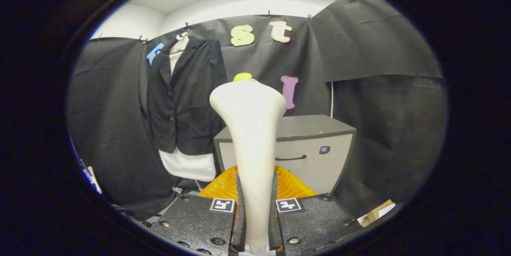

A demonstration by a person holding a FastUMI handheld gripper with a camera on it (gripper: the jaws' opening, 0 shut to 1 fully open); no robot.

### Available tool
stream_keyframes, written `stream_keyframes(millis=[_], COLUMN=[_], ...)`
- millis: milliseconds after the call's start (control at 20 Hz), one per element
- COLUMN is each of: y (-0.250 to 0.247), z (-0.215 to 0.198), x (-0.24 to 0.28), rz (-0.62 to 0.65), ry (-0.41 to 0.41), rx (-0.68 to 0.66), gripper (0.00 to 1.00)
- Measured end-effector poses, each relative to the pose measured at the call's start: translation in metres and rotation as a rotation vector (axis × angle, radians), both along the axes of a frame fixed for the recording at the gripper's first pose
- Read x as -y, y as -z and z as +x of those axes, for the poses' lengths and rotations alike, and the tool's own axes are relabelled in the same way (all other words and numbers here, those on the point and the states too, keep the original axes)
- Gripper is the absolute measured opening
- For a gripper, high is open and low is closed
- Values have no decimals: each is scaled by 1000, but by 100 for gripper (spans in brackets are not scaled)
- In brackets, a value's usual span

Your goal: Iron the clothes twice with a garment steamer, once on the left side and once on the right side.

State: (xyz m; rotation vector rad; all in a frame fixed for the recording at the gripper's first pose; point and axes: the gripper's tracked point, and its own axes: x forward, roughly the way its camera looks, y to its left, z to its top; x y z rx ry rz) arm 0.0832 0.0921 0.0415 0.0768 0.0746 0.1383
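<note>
The gripper [255, 212] was clamped on the garment steamer [250, 128], both fingers [240, 216] pressed vs. the narrow cream handle w/ no gap showing. The steamer stood upright between them, handle widening upward into a broad rounded head that rose well above the fingers. An orange ribbed part [293, 186] sat just behind the handle base, spreading to either side.

Beyond the steamer & to its left, a black jacket [183, 100] hung on a hanger vs. the black cloth wall [379, 68], w/ a white garment [187, 166] showing at the collar & below the hem. Jacket was buttoned, apart from the steamer head, not touching.

Right of the jacket, behind the steamer, stood a grey cabinet [315, 144] w/ 1 drawer handle visible. A cardboard box [377, 212] lay on the floor further right.
</note>
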Motion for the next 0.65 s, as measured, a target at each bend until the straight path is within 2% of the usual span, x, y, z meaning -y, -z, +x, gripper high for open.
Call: stream_keyframes(millis=[350, 650], y=[50, 74], z=[-55, -79], x=[46, 47], rz=[2, -25], ry=[20, 56], rx=[-12, -21], gripper=[25, 25])
